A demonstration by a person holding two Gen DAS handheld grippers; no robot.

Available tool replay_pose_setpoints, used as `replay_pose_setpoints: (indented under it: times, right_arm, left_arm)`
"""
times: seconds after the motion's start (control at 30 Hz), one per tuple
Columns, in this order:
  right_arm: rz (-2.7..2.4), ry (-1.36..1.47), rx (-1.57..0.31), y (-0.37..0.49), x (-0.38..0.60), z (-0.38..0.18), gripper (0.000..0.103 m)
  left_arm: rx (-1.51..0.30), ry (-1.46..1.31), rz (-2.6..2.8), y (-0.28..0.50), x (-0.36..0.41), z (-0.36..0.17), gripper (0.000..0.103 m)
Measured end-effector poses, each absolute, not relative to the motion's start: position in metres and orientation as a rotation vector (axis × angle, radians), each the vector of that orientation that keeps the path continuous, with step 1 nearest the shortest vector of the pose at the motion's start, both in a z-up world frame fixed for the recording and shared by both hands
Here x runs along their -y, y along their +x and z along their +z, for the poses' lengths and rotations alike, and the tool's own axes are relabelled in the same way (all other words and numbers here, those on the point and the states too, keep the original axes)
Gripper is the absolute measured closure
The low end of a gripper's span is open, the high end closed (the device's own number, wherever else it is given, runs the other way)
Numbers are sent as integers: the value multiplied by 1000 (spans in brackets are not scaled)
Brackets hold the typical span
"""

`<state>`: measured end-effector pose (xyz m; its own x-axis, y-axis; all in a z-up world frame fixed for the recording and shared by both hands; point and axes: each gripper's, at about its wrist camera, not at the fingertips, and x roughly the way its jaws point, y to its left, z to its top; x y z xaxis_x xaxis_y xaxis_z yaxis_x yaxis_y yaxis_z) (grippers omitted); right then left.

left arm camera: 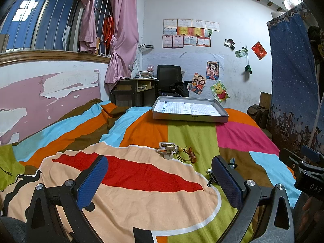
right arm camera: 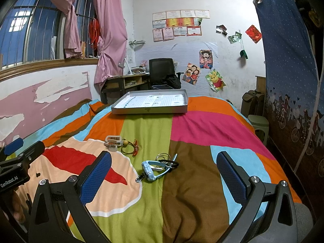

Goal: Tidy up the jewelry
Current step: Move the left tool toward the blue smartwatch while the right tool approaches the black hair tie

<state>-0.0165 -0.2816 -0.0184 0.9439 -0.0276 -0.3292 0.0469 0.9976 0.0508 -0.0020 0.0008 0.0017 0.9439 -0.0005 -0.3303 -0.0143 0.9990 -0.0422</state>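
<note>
Both my claws stand wide open and hold nothing. The left claw hovers over the bed, with the hair clip and the hair ties just beyond it. The right claw hovers to the right of that, facing the watch and the rings that lie together on the green and brown stripes. The tray sits at the far end of the bed, well apart from all the jewelry, and appears to hold only printed sheets.

Risks, in my judgement:
- The bedding is soft and creased; pressing down on a piece may sink it into the cloth, so the pads close on fabric instead.
- The watch, its strap, a black cord and the rings overlap. Lifting one may drag the others along or drop them short of the tray.
- The hair ties touch the clip; the same tangling applies.
- The tray rests on yielding bedding near the far edge and may tip if I lean on it.

Not determined:
- In the left view the right finger covers most of the watch group; only a clasp end shows beside it.
- The exact number of rings is unclear.
- The small ornament on the hair ties is too small to identify.
</note>
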Motion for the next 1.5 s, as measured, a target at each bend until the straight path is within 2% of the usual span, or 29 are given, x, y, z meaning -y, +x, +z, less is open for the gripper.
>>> replay_pose_setpoints:
  times: [0.23, 0.5, 0.83, 1.07, 1.4, 1.47, 1.5]
  right_arm:
    - [-42, 61, -342, -16, 283, -18, 1]
    - [16, 183, -443, 10, 308, -29, 1]
    - [72, 233, -532, 59, 339, -22, 1]
    - [125, 229, -654, 113, 343, -37, 1]
    - [156, 234, -682, 178, 361, -59, 1]
    - [154, 177, -683, 191, 358, -62, 5]
    - [159, 148, -684, 194, 358, -62, 14]
  left_arm:
    - [-362, -52, -9, 2, 1, 5, 0]
    - [-447, -101, -103, 23, -2, 11, 0]
    - [-554, -52, -183, 70, 27, -9, 0]
    - [-653, -62, -233, 120, 51, -35, 0]
    - [-617, -118, -236, 170, 85, -65, 0]
    - [-637, -121, -256, 177, 91, -71, 0]
    - [-650, -119, -274, 180, 94, -77, 0]
